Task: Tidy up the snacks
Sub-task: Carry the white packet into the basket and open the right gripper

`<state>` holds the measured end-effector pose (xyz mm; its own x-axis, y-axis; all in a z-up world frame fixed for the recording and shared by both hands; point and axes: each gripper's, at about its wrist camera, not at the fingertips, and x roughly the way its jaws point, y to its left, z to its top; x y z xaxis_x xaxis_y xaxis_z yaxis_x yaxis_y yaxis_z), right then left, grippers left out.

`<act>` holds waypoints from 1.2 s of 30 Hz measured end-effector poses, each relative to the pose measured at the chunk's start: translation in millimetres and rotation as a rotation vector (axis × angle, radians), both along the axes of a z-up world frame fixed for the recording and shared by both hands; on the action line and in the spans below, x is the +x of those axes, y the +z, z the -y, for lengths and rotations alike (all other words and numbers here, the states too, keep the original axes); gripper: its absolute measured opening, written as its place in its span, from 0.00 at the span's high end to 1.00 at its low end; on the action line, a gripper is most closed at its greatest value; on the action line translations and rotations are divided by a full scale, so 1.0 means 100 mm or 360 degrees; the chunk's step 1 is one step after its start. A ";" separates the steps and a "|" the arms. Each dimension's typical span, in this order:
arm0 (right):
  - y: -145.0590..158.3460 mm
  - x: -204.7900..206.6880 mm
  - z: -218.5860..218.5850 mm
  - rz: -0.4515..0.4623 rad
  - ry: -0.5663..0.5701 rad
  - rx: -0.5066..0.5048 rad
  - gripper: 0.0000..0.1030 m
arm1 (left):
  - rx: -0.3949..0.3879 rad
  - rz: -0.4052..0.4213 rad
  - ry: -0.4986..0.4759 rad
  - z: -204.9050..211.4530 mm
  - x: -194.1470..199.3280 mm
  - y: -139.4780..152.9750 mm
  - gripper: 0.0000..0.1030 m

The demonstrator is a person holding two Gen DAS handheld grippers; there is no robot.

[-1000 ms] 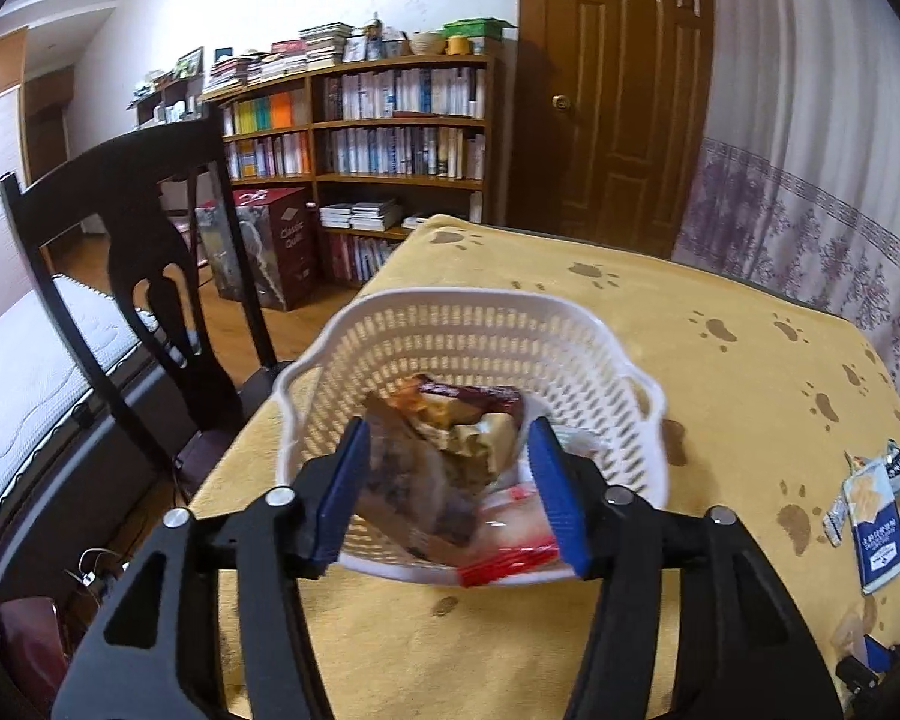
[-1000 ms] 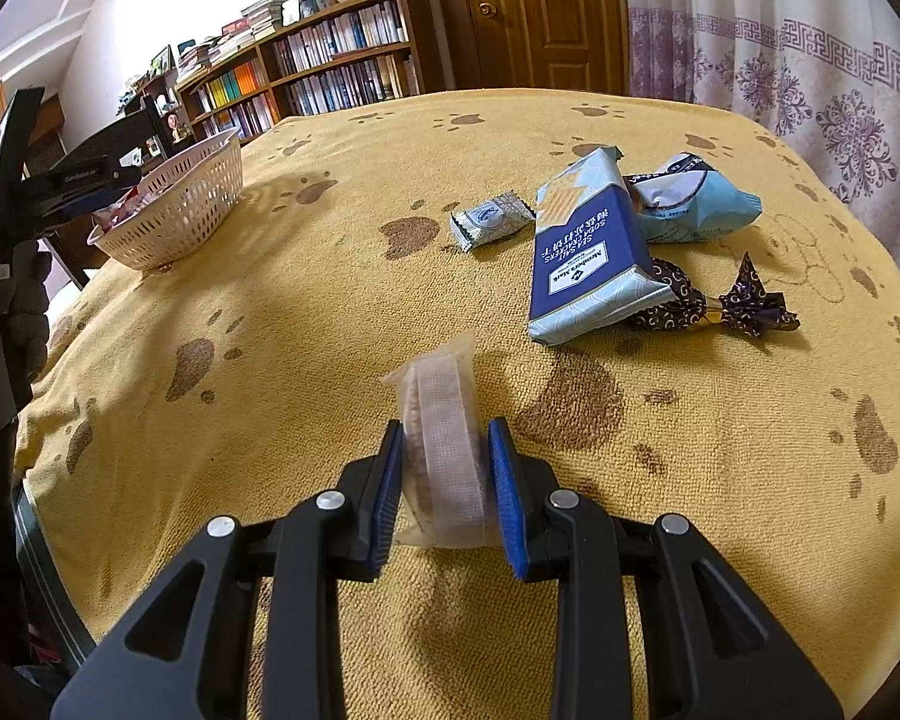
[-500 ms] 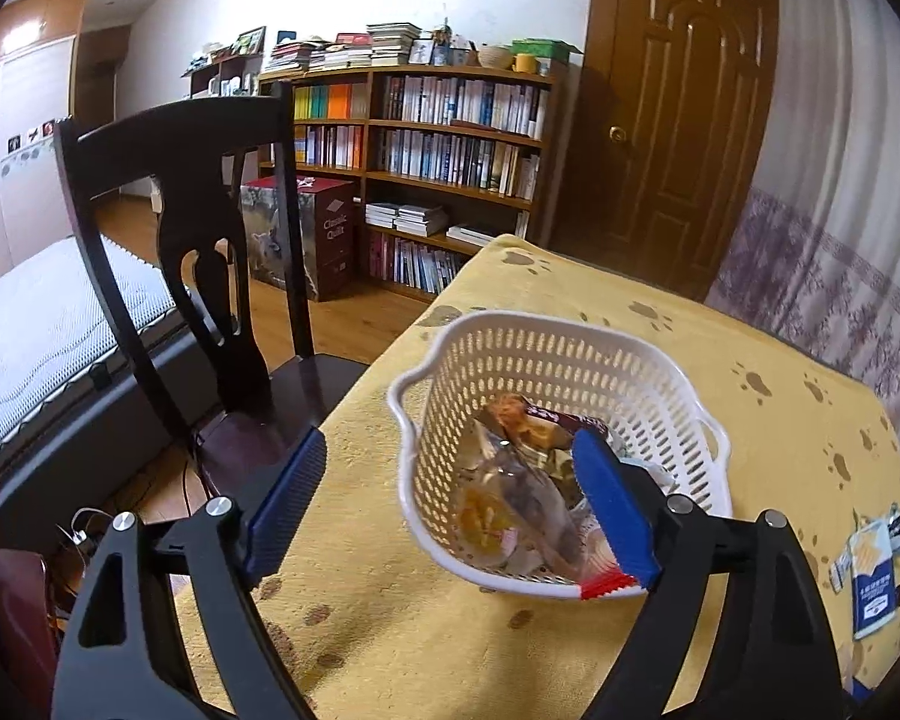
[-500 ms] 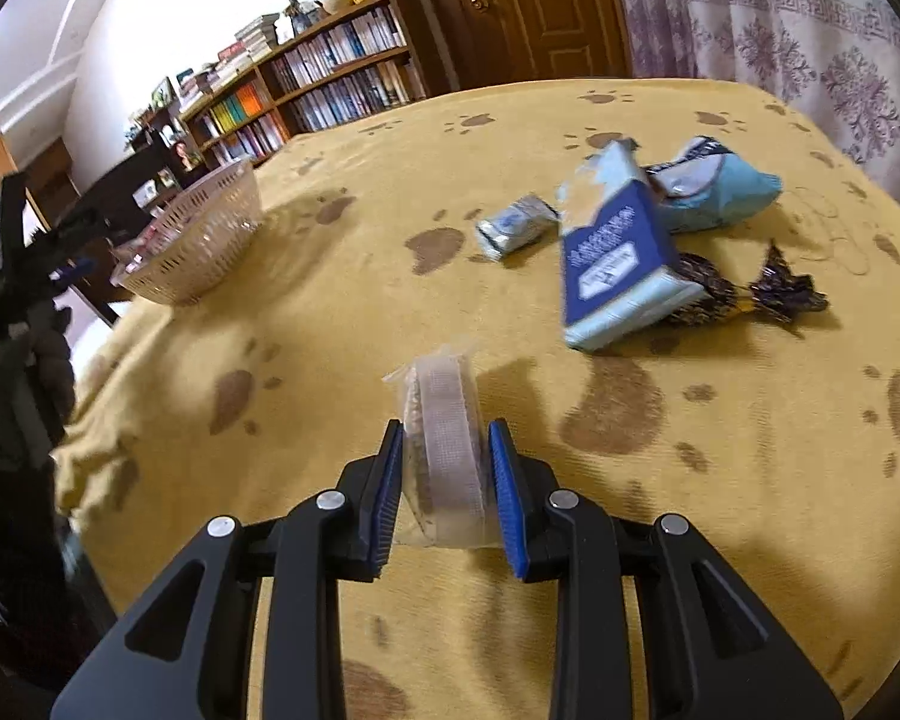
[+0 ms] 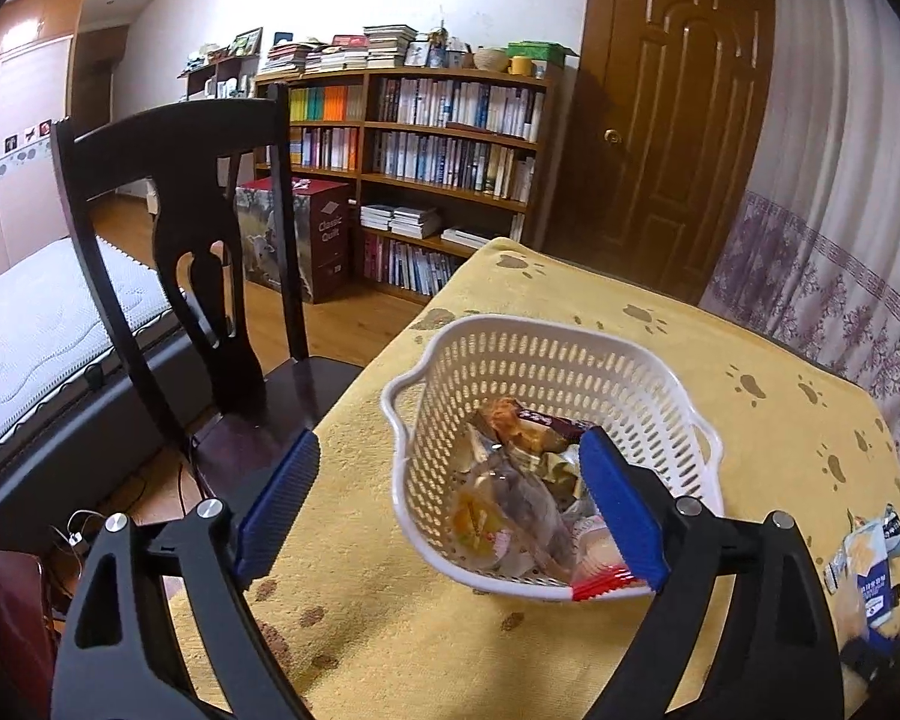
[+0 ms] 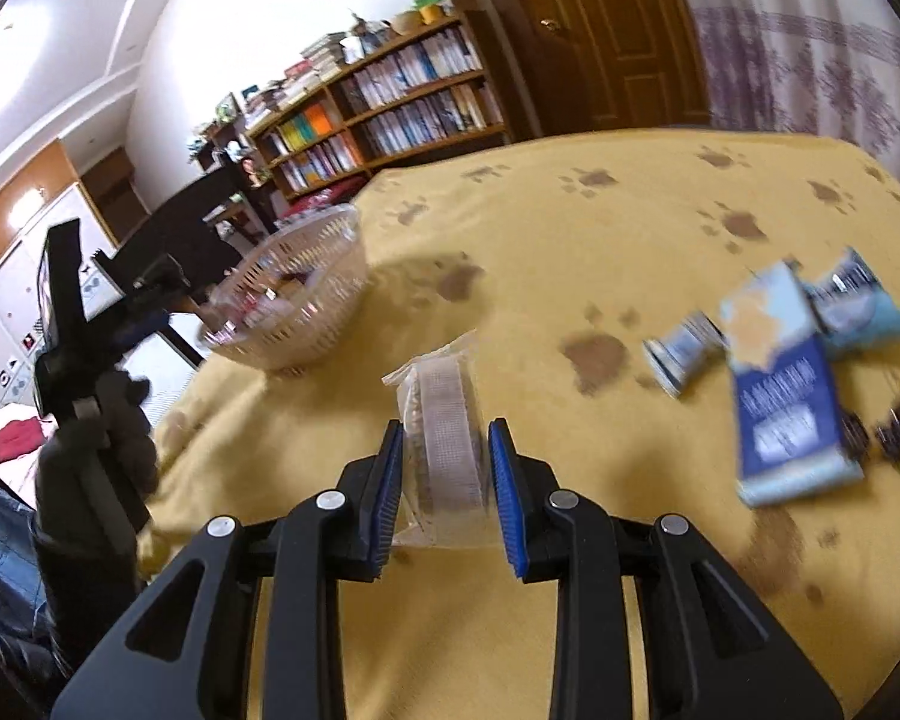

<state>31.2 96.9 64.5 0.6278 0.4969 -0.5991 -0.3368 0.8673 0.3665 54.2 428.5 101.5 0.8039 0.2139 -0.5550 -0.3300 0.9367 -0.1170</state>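
— Where's the left tool (image 5: 450,504) just now?

— Above the near edge of the desk (image 5: 768,420), fingers spread wide and gripping nothing. Its right finger sits over the near rim of the white basket (image 5: 546,360); its left finger hangs out at 9 o'clock of the basket, over the yellow paw-print cloth.

— And what's in the basket?

— A heap of wrapped snacks (image 5: 528,480), brown and gold wrappers with a red-and-white packet poking over the near rim. Behind it, at 10 o'clock, a dark wooden chair (image 5: 192,240) stands against the desk.

— The right one?

— The right tool (image 6: 447,480) is clamped on a clear-wrapped snack (image 6: 444,420), pale and ribbed inside its plastic, standing upright between the blue pads and held above the cloth.

— Anything left lying about?

— Yes, at 2 o'clock of that tool: a blue box (image 6: 780,384) lying flat, a small silver packet (image 6: 684,354) just beside it at its 9 o'clock, a light-blue bag (image 6: 864,306) behind it, and something dark-wrapped (image 6: 888,432) at its far side. That view is blurred, so details are lost. The basket there lies away at 11 o'clock, with a gloved hand (image 6: 90,456) gripping the left tool's handle.
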 end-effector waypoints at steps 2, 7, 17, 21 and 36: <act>0.08 0.07 -0.11 0.0031 0.0024 -0.0004 0.72 | 0.0005 0.0005 -0.0010 0.04 0.00 0.01 0.13; 0.30 0.35 -0.49 0.0100 0.0117 0.0009 0.72 | -0.0009 0.0013 0.0002 0.02 0.00 0.01 0.13; 0.46 0.88 -1.26 0.0088 0.0232 0.0041 0.72 | -0.0070 0.0034 0.0052 -0.17 -0.02 0.02 0.12; 0.38 1.01 -1.43 0.0065 0.0212 -0.0001 0.71 | -0.0097 0.0028 0.0060 -0.23 0.02 -0.01 0.12; 0.20 0.96 -1.11 0.0037 0.0060 0.0064 0.68 | -0.0125 0.0014 0.0026 -0.19 0.08 -0.08 0.05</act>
<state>127.6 207.5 84.8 0.6217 0.5438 -0.5637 -0.3776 0.8386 0.3926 62.1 447.3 93.6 0.8055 0.1831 -0.5636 -0.3438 0.9191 -0.1928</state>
